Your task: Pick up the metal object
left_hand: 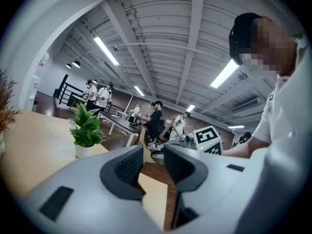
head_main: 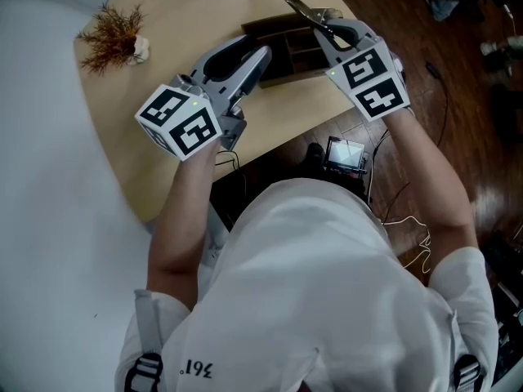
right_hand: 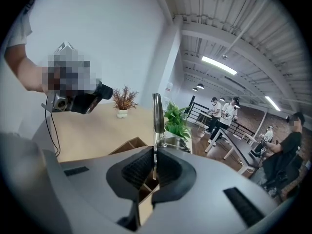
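Observation:
A slim shiny metal object [right_hand: 157, 112] stands upright between the jaws of my right gripper [right_hand: 155, 162], which is shut on it. In the head view the metal object [head_main: 304, 8] sticks out past my right gripper [head_main: 320, 29], above the far right corner of a dark wooden compartment box [head_main: 278, 33]. My left gripper [head_main: 261, 57] hovers at the box's left side. In the left gripper view my left gripper [left_hand: 153, 155] is open, its jaws a little apart with nothing between them.
The tan table [head_main: 163, 137] has a curved near edge. A dried reddish plant [head_main: 114, 35] sits far left, and a green plant in a white pot [left_hand: 85, 130] at the back. A small screen device [head_main: 345, 153] and cables lie on the floor. People stand in the background.

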Demonstrator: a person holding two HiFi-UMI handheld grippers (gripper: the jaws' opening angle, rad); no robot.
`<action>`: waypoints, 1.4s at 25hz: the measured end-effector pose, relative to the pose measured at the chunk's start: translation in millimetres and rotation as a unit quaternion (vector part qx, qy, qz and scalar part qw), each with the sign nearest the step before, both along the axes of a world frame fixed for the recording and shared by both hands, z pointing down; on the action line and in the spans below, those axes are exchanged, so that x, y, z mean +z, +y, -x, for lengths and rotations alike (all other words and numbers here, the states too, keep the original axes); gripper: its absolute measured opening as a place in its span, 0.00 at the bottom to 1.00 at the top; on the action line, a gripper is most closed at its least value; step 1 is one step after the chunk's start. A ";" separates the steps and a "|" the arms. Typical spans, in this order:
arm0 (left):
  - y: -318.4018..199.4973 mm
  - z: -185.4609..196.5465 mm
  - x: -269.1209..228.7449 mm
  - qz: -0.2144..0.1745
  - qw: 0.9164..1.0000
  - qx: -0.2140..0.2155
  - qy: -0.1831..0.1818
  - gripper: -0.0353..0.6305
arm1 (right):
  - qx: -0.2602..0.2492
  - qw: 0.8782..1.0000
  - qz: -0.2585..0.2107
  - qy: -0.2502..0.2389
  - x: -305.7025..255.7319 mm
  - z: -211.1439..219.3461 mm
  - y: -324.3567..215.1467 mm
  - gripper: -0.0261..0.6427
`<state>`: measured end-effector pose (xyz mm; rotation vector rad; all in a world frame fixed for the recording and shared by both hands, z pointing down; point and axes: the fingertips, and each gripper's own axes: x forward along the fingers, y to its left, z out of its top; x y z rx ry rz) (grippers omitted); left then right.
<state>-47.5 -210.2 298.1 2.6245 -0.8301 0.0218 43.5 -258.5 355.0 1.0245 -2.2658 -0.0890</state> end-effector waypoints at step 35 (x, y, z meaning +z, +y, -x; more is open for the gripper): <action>59.4 23.2 -28.6 0.010 0.999 -0.032 0.030 0.22 | 0.067 0.992 -0.012 -0.104 -57.6 -35.3 64.9 0.05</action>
